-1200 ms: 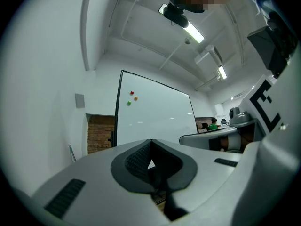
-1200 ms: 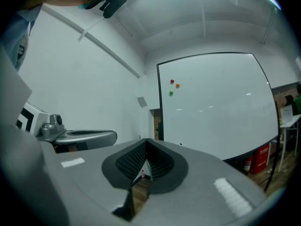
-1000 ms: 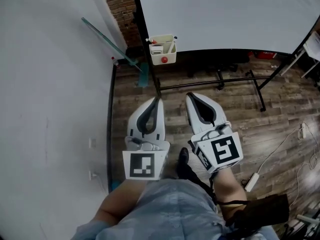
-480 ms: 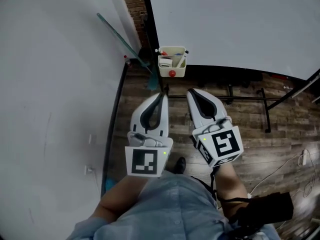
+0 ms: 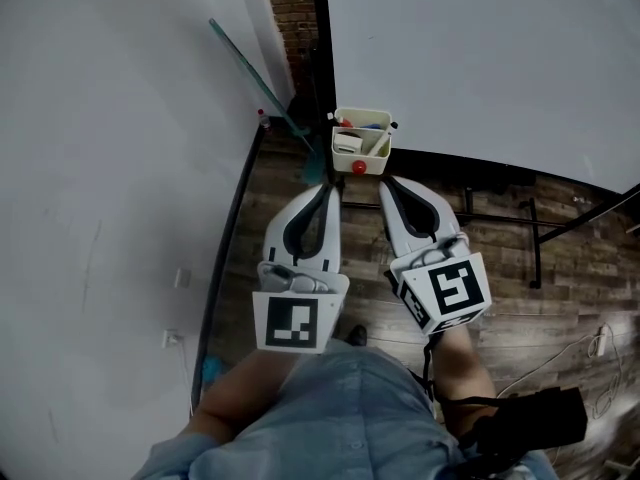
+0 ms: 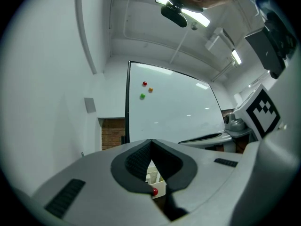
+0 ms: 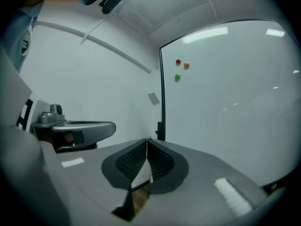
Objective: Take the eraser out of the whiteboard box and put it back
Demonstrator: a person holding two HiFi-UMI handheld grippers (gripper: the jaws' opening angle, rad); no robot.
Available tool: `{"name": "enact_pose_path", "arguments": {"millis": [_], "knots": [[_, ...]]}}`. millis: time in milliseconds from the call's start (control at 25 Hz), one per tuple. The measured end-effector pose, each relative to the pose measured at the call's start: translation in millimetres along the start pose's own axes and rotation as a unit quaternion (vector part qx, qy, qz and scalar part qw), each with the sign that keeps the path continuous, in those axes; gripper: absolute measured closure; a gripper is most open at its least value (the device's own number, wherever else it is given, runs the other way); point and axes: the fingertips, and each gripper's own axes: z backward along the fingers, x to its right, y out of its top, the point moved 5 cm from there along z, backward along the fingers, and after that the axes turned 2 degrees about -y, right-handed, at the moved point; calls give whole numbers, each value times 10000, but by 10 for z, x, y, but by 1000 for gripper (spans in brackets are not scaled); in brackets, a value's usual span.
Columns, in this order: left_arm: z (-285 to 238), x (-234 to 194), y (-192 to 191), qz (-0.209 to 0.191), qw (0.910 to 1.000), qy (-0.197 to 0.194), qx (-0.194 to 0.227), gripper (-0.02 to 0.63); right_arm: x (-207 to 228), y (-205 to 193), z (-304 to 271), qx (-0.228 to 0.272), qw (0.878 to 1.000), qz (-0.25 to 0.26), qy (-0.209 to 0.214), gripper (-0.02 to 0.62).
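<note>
A small cream whiteboard box (image 5: 361,148) hangs at the lower left corner of the whiteboard (image 5: 500,58), with a red magnet (image 5: 358,167) on its front. A pale eraser (image 5: 348,143) and some markers lie inside it. My left gripper (image 5: 325,187) is shut and holds nothing, its tips just below and left of the box. To the right, my right gripper (image 5: 385,181) is also shut and holds nothing, just below the box. The left gripper view shows the box (image 6: 158,184) low behind the shut left gripper (image 6: 150,141). In the right gripper view the right gripper (image 7: 147,139) points at the whiteboard's left edge.
A white wall (image 5: 110,168) stands close on the left, with a teal-handled stick (image 5: 255,73) leaning on it. The whiteboard's black stand legs (image 5: 530,238) cross the wooden floor. Cables (image 5: 600,343) lie at the right. Three small magnets (image 6: 144,83) sit on the board.
The person has stepped forward, and both grippers have come closer to the box, which now sits just past their tips. Both pairs of jaws have stayed shut.
</note>
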Motion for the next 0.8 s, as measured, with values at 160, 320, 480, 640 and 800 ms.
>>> {"name": "enact_pose_path", "arguments": {"millis": [160,320,480,640,800], "knots": [[-181,-157,-89,122,9999,17,-59,601,55,-59,-231,-119,9999,70,52,583],[-375,-322,-196,218,9997,8,-140,601,140,-159,-482,-297,9995,70,102,578],[-520,-472,-344,314,9992,-31,-250,601,220,-266,-686,-501,9987,111,52,572],[-690,-580,-499,456,9983,-106,-348,601,265,-407,-863,-694,9974,153,154,544],[-797,-647,-639,570,9973,-208,-409,601,250,-538,-997,-908,9950,351,204,464]]}}
